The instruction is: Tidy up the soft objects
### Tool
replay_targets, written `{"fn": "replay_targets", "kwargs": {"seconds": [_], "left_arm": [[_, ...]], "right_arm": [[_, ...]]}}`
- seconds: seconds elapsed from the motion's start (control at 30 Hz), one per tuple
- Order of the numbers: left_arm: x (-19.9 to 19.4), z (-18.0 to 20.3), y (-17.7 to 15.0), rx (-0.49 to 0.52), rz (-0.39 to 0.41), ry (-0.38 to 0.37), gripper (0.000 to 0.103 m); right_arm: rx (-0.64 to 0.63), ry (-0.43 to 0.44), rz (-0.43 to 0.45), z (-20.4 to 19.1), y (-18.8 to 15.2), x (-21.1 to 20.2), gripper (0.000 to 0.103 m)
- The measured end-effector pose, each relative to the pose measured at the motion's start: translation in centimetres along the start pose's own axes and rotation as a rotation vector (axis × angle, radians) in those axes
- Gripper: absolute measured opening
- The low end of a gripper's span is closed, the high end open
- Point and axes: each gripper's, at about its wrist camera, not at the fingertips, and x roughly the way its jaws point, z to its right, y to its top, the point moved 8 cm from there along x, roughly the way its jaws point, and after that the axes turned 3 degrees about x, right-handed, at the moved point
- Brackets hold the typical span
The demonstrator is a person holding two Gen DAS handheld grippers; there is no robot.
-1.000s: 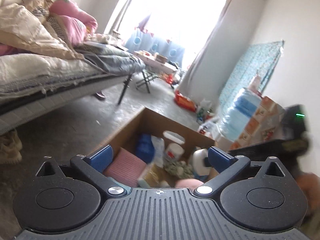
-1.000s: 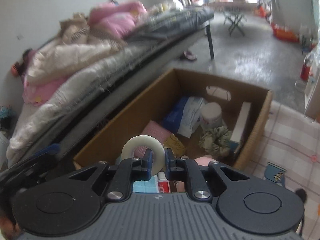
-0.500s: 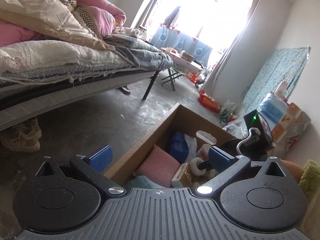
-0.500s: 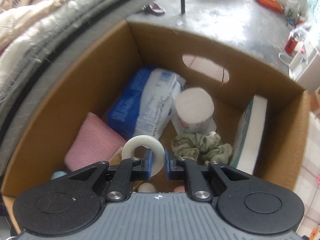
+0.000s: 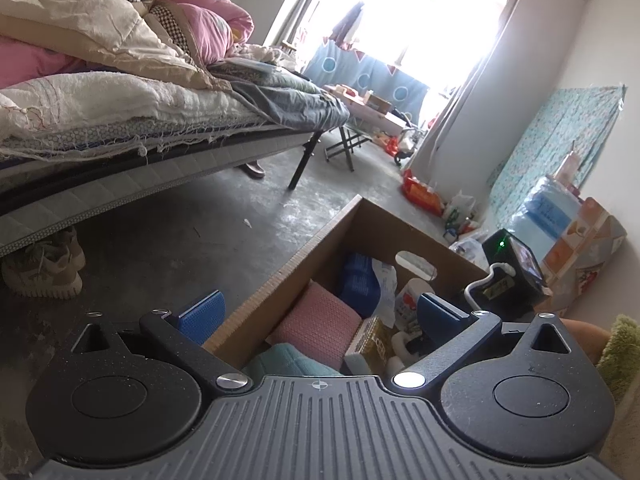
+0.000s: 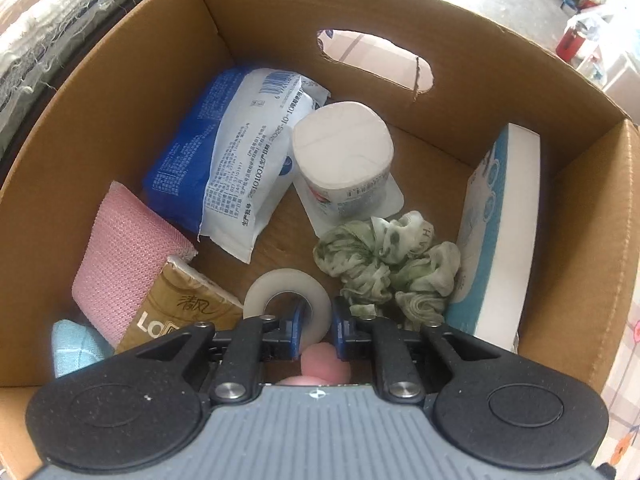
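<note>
Tape roll: the white tape roll (image 6: 287,300) is inside the cardboard box (image 6: 540,80), low near the bottom, between the brown tissue pack (image 6: 180,312) and the green scrunchie (image 6: 384,260).
Right gripper: the right gripper (image 6: 314,326) is clamped on the ring wall of the roll, one finger inside the hole and one outside. This grip probably lets the roll go down flat into the free gap.
Why this place: the bare floor of the box shows only in the middle, so the judgement is that the roll goes there.
Neighbours: a pink cloth (image 6: 124,256) leans at the left wall, a blue-white pack (image 6: 224,160) and a wrapped paper roll (image 6: 344,156) are behind, a flat box (image 6: 500,240) stands at the right wall.
Left gripper: the left gripper (image 5: 316,314) has its fingers wide apart and holds nothing; it waits over the box's near left edge, apart from the work.
Hidden: whether the roll already touches the floor of the box cannot be told. A pink round thing (image 6: 320,362) under the right gripper is mostly covered, and its kind is not clear. The light blue cloth (image 6: 76,348) is cut by the gripper body.
</note>
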Motion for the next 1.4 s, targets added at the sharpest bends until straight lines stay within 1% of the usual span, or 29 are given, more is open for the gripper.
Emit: {"fn": "replay_targets", "kwargs": {"seconds": [0.07,0.1,0.13,0.27,0.3,0.43,0.57,0.7,0.77,0.87,0.97,1.07,1.13,1.17,1.2,1.23,1.3,1.4], "left_arm": [[0.0,0.1,0.0,0.005,-0.004,0.0,0.103],[-0.1,0.2,0.0,0.009,-0.004,0.003,0.103],[-0.2,0.2,0.0,0.015,-0.002,0.006,0.103],[-0.6,0.5,0.1,0.035,0.001,0.022,0.103],[-0.7,0.5,0.1,0.036,0.0,0.023,0.103],[-1.0,0.5,0.1,0.027,-0.008,0.026,0.103],[-1.4,0.2,0.2,0.028,-0.003,0.03,0.103],[-1.3,-0.1,0.2,0.033,-0.003,0.038,0.103],[-1.2,-0.1,0.1,0.033,-0.004,0.036,0.103],[-0.9,0.1,0.0,0.037,-0.009,0.031,0.103],[-0.9,0.4,-0.2,0.04,-0.018,0.029,0.103],[-1.2,0.7,-0.4,0.058,-0.025,0.031,0.103],[-1.3,0.9,-0.4,0.068,-0.032,0.042,0.103],[-1.4,0.9,-0.5,0.076,-0.035,0.047,0.103],[-1.5,1.0,-0.5,0.084,-0.039,0.053,0.103],[-1.6,1.1,-0.6,0.092,-0.042,0.06,0.103],[-1.8,1.3,-0.7,0.109,-0.046,0.067,0.103],[-2.4,1.8,-0.9,0.134,-0.046,0.079,0.103]], "right_arm": [[0.008,0.003,0.0,0.0,0.0,-0.3,0.023],[0.007,0.002,0.002,-0.1,0.0,-0.6,0.027],[0.004,0.001,0.009,-0.1,0.1,-0.7,0.029],[-0.011,0.008,0.053,-0.3,-0.3,-2.4,0.048],[-0.018,0.014,0.078,-0.6,-0.3,-3.0,0.049],[-0.049,0.045,0.134,-1.4,-0.3,-4.6,0.05],[-0.062,0.061,0.138,-2.6,0.3,-3.9,0.049],[-0.081,0.002,0.104,-2.8,0.6,-1.6,0.048],[-0.072,-0.016,0.091,-2.3,0.4,-1.5,0.048],[-0.055,0.012,0.107,-2.2,0.5,-2.5,0.048],[-0.05,0.009,0.13,-1.8,0.4,-4.2,0.049],[-0.022,0.077,0.165,-1.6,-0.1,-6.7,0.05],[-0.015,0.135,0.212,-1.7,-0.7,-8.9,0.054],[-0.016,0.157,0.245,-1.7,-1.2,-10.3,0.06],[-0.024,0.172,0.277,-1.9,-1.8,-11.4,0.066],[-0.033,0.186,0.307,-1.9,-2.4,-12.6,0.069],[-0.051,0.215,0.363,-1.6,-4.1,-14.8,0.08],[-0.062,0.232,0.439,-1.1,-6.6,-18.3,0.089]]}}
